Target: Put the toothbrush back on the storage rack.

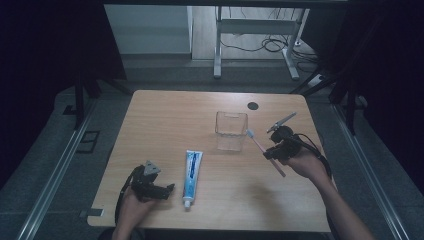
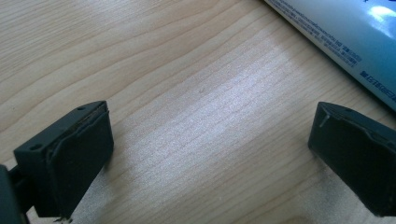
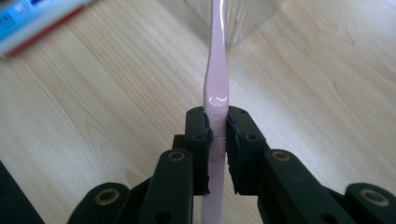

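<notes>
While the wooden table [image 1: 165,115] carries everything, a clear plastic cup [image 1: 231,131] stands upright right of its middle, and a blue-and-white toothpaste tube [image 1: 191,176] lies flat nearer the front edge. The left gripper [image 1: 162,190] rests just beside that tube, jaws spread wide over bare wood. The right gripper [image 3: 218,140] is clamped on a pink toothbrush [image 3: 215,88], held above the table with its bristled head beside the cup's rim.

A wooden table [image 1: 165,120] stands on grey floor [image 1: 165,70], white desk legs [image 1: 218,50] behind.
</notes>
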Motion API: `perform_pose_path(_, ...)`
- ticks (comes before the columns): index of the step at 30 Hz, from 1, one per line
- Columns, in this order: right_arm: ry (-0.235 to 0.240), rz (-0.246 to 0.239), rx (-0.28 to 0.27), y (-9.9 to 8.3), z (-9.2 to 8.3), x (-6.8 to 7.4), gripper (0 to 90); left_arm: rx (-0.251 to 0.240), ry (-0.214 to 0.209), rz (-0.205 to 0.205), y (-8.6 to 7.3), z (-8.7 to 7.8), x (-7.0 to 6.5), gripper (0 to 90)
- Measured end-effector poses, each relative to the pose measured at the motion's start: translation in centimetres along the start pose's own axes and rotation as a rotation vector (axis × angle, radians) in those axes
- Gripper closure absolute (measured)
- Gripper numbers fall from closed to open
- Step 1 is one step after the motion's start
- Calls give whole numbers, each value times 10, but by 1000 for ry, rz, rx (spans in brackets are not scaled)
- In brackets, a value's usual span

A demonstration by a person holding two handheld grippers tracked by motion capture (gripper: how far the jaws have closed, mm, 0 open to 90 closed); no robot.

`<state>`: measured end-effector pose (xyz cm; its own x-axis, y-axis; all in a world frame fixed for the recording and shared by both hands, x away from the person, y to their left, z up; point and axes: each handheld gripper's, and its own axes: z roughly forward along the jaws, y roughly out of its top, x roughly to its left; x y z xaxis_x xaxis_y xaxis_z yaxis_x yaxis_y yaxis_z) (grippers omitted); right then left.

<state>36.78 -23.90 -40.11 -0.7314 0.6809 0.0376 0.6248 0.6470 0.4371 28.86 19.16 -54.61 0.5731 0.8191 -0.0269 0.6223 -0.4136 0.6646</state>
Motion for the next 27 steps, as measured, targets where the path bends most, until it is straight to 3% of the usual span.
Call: perform_pose_path(27, -19, 17, -236, 50, -5, -8, 786, 0, 0, 2, 0, 0, 0, 2)
